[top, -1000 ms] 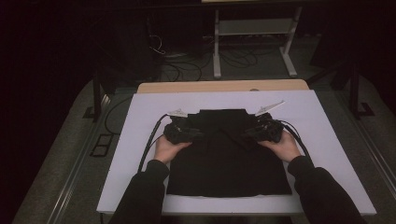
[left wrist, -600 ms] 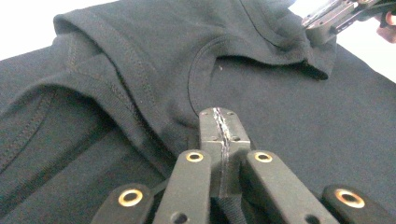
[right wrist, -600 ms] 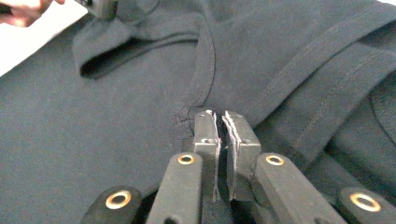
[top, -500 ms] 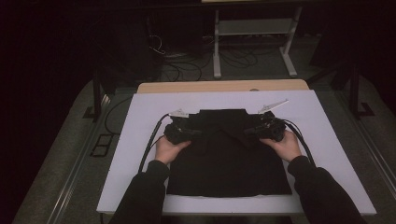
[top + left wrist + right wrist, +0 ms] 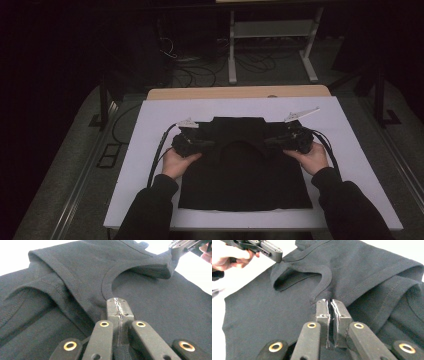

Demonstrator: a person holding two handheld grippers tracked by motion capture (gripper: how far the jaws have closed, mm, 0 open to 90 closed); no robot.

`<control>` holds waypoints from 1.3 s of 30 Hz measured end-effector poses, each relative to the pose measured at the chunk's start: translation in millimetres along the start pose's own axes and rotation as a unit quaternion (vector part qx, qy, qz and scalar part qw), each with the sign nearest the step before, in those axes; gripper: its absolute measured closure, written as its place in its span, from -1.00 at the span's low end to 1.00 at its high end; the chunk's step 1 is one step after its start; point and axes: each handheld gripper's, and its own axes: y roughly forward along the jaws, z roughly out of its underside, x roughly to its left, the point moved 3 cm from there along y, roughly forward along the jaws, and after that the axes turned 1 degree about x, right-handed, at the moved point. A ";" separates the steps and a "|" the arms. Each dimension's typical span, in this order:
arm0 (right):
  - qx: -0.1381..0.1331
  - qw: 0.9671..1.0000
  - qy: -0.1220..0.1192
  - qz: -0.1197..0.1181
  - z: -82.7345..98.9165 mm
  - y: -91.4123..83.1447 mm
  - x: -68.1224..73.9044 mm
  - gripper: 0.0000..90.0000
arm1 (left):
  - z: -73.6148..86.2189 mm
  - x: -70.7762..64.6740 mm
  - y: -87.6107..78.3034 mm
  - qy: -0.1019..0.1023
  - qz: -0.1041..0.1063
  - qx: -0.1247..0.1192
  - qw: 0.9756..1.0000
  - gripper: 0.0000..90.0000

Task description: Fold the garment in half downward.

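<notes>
shirt: black tee (image 5: pixel 244 170) flat on the white desk (image 5: pixel 150 130), hem toward the person at 6 o'clock, collar end folded over toward 12
left hand-held gripper: (image 5: pixel 209 144) jaws clamped tight on the shoulder fabric just left of the neckline; in the left gripper view (image 5: pixel 119 307) the neck rib curves away from the tips toward 12–1 o'clock
right hand-held gripper: (image 5: pixel 270 142) jaws pinched on the shoulder fabric just right of the neckline; in the right gripper view (image 5: pixel 333 307) a thin fold sits between the pads, neck rib running off to 11 o'clock
jaw motion: both pairs have just been closing, cloth between them
key relation: the two grips face each other across the neck opening (image 5: pixel 242 145), left at 9, right at 3; line between them runs 9–3, shirt's long axis runs 12–6
nearer hand: about equal, each on its own shoulder; the body of the shirt lies at 6 o'clock from both
next move (judgement): likely lift and carry the collar edge along 12–6 to fold; both need to travel together or the fold skews
surface: smooth white sheet over a wooden top, bare margin all round the shirt
room: dark; white stand legs (image 5: pixel 270 45) and floor cables (image 5: pixel 195 65) beyond the desk at 12
</notes>
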 end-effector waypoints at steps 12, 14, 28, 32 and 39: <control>0.007 1.000 0.007 -0.008 16.5 -15.0 7.8 0.84 | 7.5 -22.6 -6.2 0.011 0.019 0.002 1.000 0.98; 0.010 1.000 0.005 -0.010 19.7 -17.1 9.6 0.84 | 8.9 -25.5 -7.8 0.013 0.021 0.001 1.000 0.98; 0.016 1.000 0.010 -0.018 38.4 -23.0 21.1 0.84 | 20.2 -39.4 -22.4 0.016 0.034 -0.003 0.999 0.98; 0.022 0.999 0.010 -0.028 42.5 -22.4 27.5 0.84 | 24.4 -42.8 -26.9 0.018 0.038 -0.001 0.999 0.98; 0.039 0.998 0.012 -0.045 51.4 -23.4 38.3 0.84 | 33.7 -52.8 -33.0 0.023 0.048 0.004 0.999 0.98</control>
